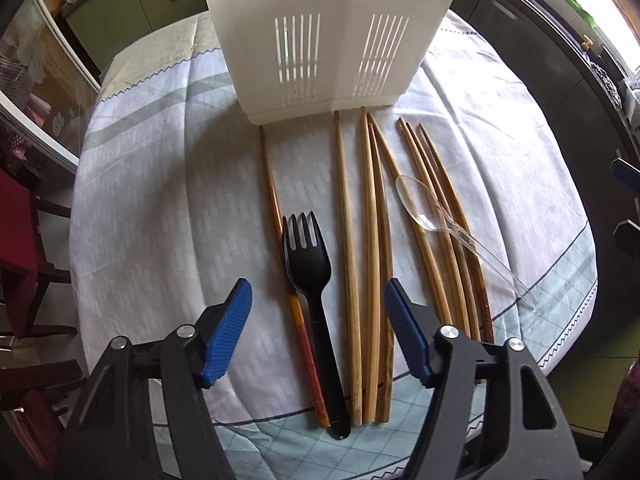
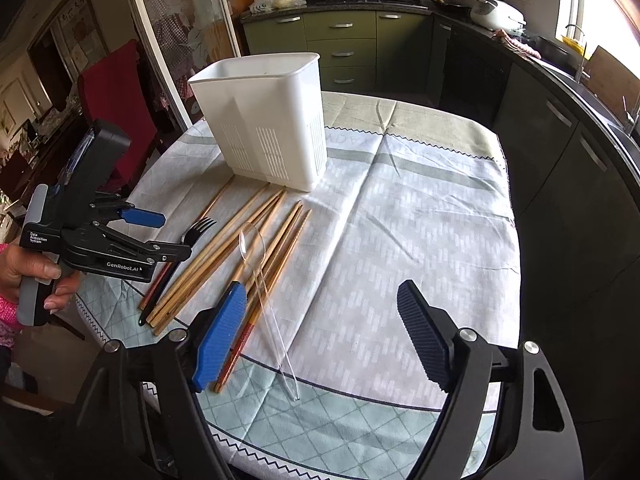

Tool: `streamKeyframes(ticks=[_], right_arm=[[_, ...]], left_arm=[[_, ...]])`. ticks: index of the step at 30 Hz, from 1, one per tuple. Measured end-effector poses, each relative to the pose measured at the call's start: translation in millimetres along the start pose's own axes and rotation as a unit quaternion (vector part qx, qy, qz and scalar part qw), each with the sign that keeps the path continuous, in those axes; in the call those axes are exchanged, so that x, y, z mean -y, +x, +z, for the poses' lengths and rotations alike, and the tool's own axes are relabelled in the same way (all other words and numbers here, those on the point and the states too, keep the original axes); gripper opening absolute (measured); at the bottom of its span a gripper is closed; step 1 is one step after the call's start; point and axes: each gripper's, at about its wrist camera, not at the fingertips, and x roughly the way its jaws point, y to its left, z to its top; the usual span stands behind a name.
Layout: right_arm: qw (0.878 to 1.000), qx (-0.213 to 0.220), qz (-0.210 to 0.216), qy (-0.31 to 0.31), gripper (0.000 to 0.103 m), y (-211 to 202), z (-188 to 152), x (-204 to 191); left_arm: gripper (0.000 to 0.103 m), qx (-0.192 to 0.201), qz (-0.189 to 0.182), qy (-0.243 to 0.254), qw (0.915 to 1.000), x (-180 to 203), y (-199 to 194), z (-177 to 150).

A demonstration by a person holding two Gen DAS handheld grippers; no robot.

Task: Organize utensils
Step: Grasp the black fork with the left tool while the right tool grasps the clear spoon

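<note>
A white slotted utensil holder (image 1: 320, 36) stands on the table's far side; it also shows in the right wrist view (image 2: 268, 120). Several wooden chopsticks (image 1: 370, 248) lie in front of it, with a black plastic fork (image 1: 310, 280) among them and a clear plastic spoon (image 1: 444, 220) across the right-hand ones. My left gripper (image 1: 318, 300) is open and empty, hovering over the fork and the middle chopsticks; it shows in the right wrist view (image 2: 172, 232). My right gripper (image 2: 320, 312) is open and empty, above the cloth just right of the spoon (image 2: 264, 280) and chopsticks (image 2: 224, 248).
A pale patterned tablecloth (image 2: 420, 240) covers the round table. A red chair (image 2: 116, 96) stands at the left. Green kitchen cabinets (image 2: 340, 44) and a dark counter (image 2: 560, 128) run behind and to the right.
</note>
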Motion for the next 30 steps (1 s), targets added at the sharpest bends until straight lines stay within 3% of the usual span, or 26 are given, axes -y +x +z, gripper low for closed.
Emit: streamKeyframes(ticks=[10,16,30], right_arm=[[1.0,-0.005,0.021,-0.006,0.071,3,-4,0],[1.0,-0.003,0.028,-0.004,0.071,-2,-9,4],[0.999,-0.003,0.039,-0.011,0.071,-1,-14,2]], left_arm=[[0.035,-0.048,-0.001,-0.026,0.9985,11,18,-1],[0.03,-0.06,0.012,-0.037,0.9974,12,26,0],[0.026,-0.07,-0.032,-0.056,0.9955,-31,28,7]])
